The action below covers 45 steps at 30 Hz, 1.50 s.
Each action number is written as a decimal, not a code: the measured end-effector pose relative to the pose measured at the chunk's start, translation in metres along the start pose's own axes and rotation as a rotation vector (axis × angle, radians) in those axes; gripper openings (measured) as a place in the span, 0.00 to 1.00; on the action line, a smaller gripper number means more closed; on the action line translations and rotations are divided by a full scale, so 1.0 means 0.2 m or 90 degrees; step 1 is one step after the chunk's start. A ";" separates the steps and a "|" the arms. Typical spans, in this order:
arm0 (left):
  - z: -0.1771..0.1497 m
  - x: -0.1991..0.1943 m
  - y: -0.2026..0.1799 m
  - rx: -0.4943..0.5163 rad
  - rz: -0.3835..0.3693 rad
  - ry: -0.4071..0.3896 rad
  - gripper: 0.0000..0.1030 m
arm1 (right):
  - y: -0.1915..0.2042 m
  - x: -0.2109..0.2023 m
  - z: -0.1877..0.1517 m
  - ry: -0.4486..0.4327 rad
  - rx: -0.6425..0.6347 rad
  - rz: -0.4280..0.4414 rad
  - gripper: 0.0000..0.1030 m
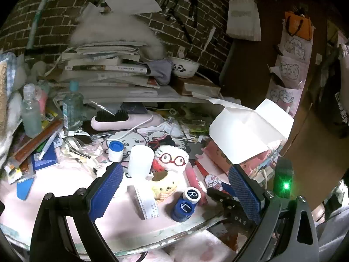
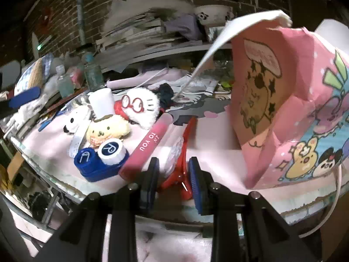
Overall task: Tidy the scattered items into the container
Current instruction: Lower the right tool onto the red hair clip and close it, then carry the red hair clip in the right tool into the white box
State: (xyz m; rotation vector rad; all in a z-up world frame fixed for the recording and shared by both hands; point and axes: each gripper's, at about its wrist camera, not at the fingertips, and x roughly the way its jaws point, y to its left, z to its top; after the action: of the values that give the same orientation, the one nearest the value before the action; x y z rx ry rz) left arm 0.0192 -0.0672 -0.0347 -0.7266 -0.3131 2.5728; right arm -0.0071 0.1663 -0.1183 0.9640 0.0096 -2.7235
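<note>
Left wrist view: the left gripper (image 1: 174,187) is hanging spread wide and empty over the lower centre, framing a blue lens case (image 1: 185,203) with caps lettered "R" and "L". Right wrist view: the right gripper (image 2: 173,174) is pinching a red clip (image 2: 181,166) at lower centre, beside a pink tube (image 2: 150,144) reading "IN TO YOU"; the pink cartoon-printed box (image 2: 283,109) is standing open at right.

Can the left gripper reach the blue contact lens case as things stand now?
Probably yes. The left gripper is open, and the blue contact lens case lies between its fingers near the table edge, with nothing on top.
</note>
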 end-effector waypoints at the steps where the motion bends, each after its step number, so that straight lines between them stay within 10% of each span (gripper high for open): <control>1: 0.00 0.00 0.00 0.001 0.000 0.000 0.94 | -0.01 0.00 0.01 0.003 0.007 0.000 0.24; 7: 0.00 0.00 0.00 -0.009 -0.002 -0.001 0.94 | -0.01 0.05 0.06 0.029 0.010 -0.008 0.32; 10: 0.00 0.01 0.01 -0.014 -0.001 -0.001 0.94 | -0.01 0.06 0.06 0.031 0.010 -0.007 0.13; 19: 0.00 0.00 0.03 -0.019 -0.005 -0.001 0.94 | -0.02 0.05 0.06 0.033 0.017 0.011 0.12; 32: 0.00 -0.03 0.04 -0.018 0.004 -0.008 0.94 | 0.20 -0.12 0.11 -0.068 -0.086 0.020 0.12; 45: 0.00 -0.01 0.03 -0.015 -0.002 0.004 0.94 | 0.02 -0.44 0.56 -0.102 -0.039 0.082 0.12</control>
State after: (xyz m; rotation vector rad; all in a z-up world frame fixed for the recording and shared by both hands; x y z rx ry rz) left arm 0.0188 -0.0726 -0.0365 -0.7416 -0.3424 2.5674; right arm -0.0093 0.1723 0.0233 0.7018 0.0022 -2.6569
